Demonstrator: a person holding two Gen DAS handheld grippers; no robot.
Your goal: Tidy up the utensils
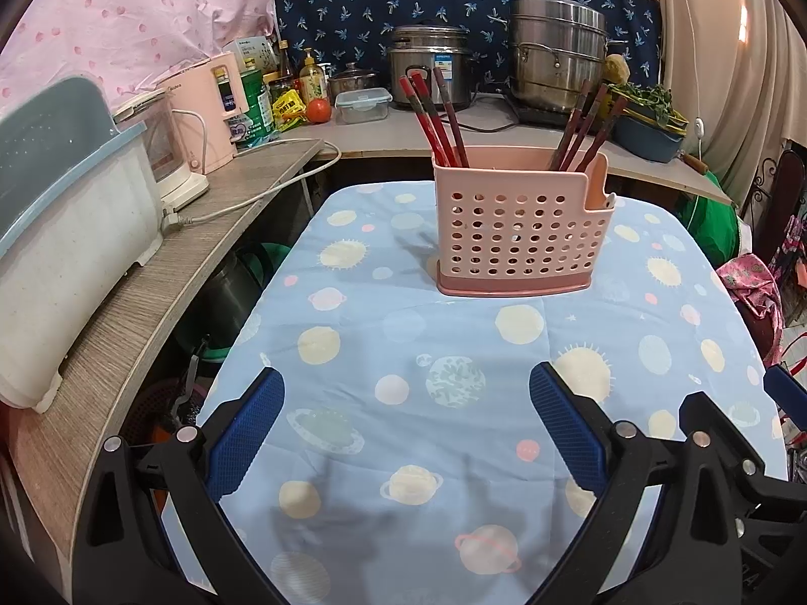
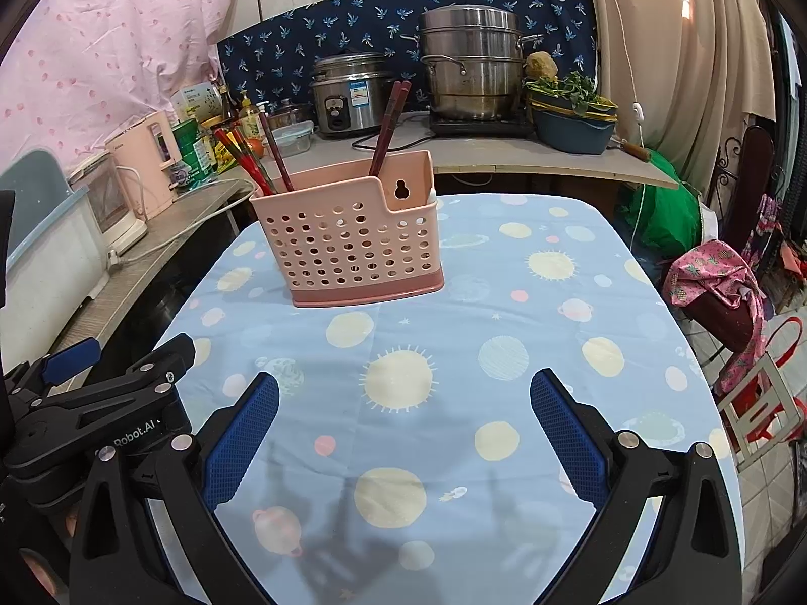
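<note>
Chopsticks (image 1: 433, 118) in holder (image 1: 519, 232) — both grippers (image 1: 406, 421) (image 2: 403, 421) wide apart, empty.

One pink holder (image 1: 519, 232); red chopsticks (image 1: 428, 121), perhaps four; brown chopsticks (image 1: 590, 126), perhaps four.

A home kitchen, lived-in and crowded. Along the back counter (image 1: 479, 123) sits a steel rice cooker (image 1: 428, 63), and right beside it a tall stacked steamer pot (image 1: 557, 58) on a hotplate. Leafy greens (image 2: 570, 88) heap in a blue basin on the right. Over on the left, sauce bottles (image 1: 310, 75), a tomato (image 1: 318, 110), a lidded food box (image 1: 363, 105), a pink kettle-like appliance (image 1: 212, 106) with its cord trailing. Patterned cloths hang as walls, navy print (image 2: 403, 20) behind the pots. Up front, a planet-print tablecloth (image 2: 454, 353) carries a pink holder (image 2: 348, 242) full of chopsticks (image 1: 434, 116).
</note>
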